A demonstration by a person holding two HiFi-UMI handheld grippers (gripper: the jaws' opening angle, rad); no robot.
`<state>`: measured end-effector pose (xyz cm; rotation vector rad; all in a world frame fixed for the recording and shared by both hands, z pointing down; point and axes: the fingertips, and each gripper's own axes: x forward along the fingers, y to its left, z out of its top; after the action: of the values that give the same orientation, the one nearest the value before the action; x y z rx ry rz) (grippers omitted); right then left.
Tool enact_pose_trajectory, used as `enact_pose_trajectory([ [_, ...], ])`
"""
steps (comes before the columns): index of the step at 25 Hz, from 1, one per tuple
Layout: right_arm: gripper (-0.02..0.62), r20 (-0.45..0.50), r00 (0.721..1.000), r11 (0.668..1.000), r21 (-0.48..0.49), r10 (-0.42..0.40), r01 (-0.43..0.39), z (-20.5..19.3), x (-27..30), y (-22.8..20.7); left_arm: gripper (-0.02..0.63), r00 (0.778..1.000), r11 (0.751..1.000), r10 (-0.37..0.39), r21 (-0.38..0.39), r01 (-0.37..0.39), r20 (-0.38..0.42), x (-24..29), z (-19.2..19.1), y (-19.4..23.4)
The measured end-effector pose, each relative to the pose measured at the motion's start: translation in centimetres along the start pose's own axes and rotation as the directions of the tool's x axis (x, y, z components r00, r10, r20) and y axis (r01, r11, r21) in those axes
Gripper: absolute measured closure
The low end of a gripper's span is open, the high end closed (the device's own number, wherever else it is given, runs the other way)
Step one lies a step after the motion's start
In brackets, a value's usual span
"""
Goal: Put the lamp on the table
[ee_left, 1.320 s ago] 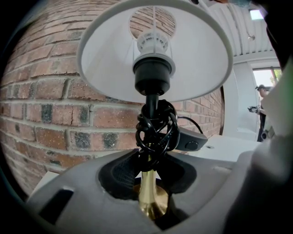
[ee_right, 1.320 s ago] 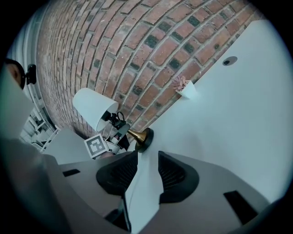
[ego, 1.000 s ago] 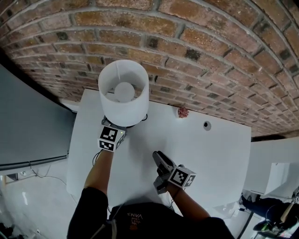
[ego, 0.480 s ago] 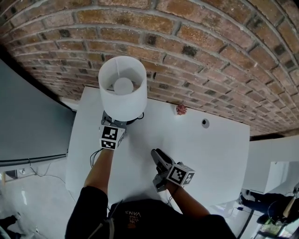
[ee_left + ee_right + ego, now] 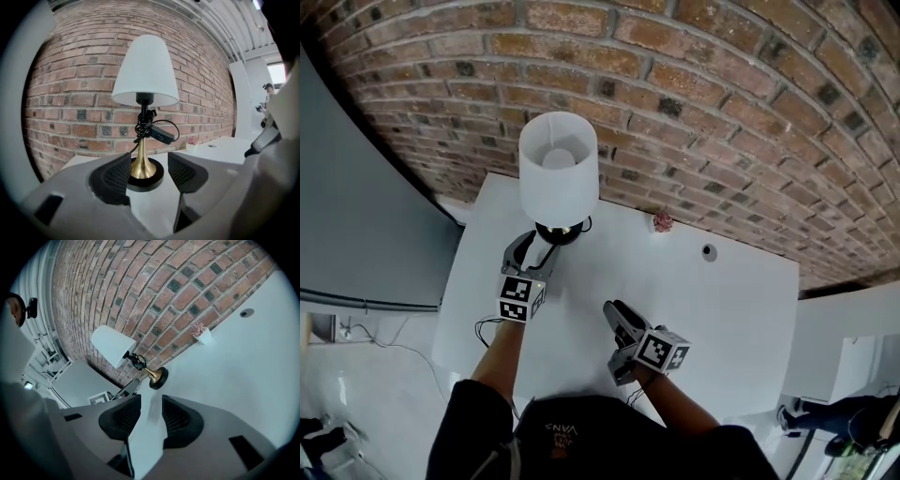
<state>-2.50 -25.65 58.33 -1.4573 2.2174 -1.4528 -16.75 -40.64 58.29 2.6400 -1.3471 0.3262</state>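
The lamp [image 5: 559, 164], with a white shade, a brass stem and a round black base, stands upright on the white table [image 5: 722, 309] close to the brick wall. A black cord is wound round its stem [image 5: 143, 126]. My left gripper [image 5: 532, 251] sits just short of the base, its jaws opening; the base [image 5: 143, 176] shows beyond the gap and neither pad touches it. My right gripper [image 5: 617, 314] hovers open over the table's middle with nothing between its pads. In the right gripper view the lamp [image 5: 117, 350] stands ahead to the left, beyond that gripper [image 5: 151, 411].
A small pink plant in a white pot [image 5: 663, 223] stands by the wall, right of the lamp. A round cable hole [image 5: 708, 251] lies further right. A grey panel [image 5: 366, 206] borders the table's left side.
My left gripper has let go of the lamp and drawn back toward me with its jaws spread. The lamp now stands alone on the table. The right gripper has stayed put.
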Motion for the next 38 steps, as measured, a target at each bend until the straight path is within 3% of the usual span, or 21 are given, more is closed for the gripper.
enact_pose_trajectory([
  [5, 0.456, -0.037, 0.999, 0.998, -0.056, 0.003, -0.005, -0.5, -1.7, 0.4, 0.364, 0.999, 0.999, 0.046, -0.016, -0.047, -0.023, -4.6, -0.7, -2.5],
  [9, 0.461, -0.052, 0.998, 0.995, -0.093, 0.022, -0.027, -0.6, -3.0, 0.5, 0.368, 0.996, 0.993, 0.088, -0.077, -0.089, -0.008, -7.8, -0.8, -4.5],
  [21, 0.468, -0.087, 0.993, 0.977, -0.187, 0.085, -0.100, 0.3, -7.4, 0.6, 0.387, 0.988, 0.977, 0.155, -0.147, -0.152, 0.008, -14.0, -0.9, -11.5],
  [29, 0.497, -0.107, 0.987, 0.961, -0.235, 0.121, -0.144, -0.2, -10.2, 0.7, 0.415, 0.984, 0.976, 0.180, -0.121, -0.179, -0.008, -17.8, -1.4, -17.1],
  [33, 0.560, -0.094, 0.986, 0.946, -0.285, 0.135, -0.157, -0.3, -11.7, 1.1, 0.458, 0.980, 0.973, 0.198, -0.123, -0.196, 0.005, -19.6, -0.8, -19.4],
  [38, 0.594, -0.072, 0.986, 0.909, -0.383, 0.152, -0.168, 0.0, -13.7, 1.5, 0.526, 0.977, 0.974, 0.208, -0.105, -0.202, 0.047, -21.1, 0.4, -22.1],
])
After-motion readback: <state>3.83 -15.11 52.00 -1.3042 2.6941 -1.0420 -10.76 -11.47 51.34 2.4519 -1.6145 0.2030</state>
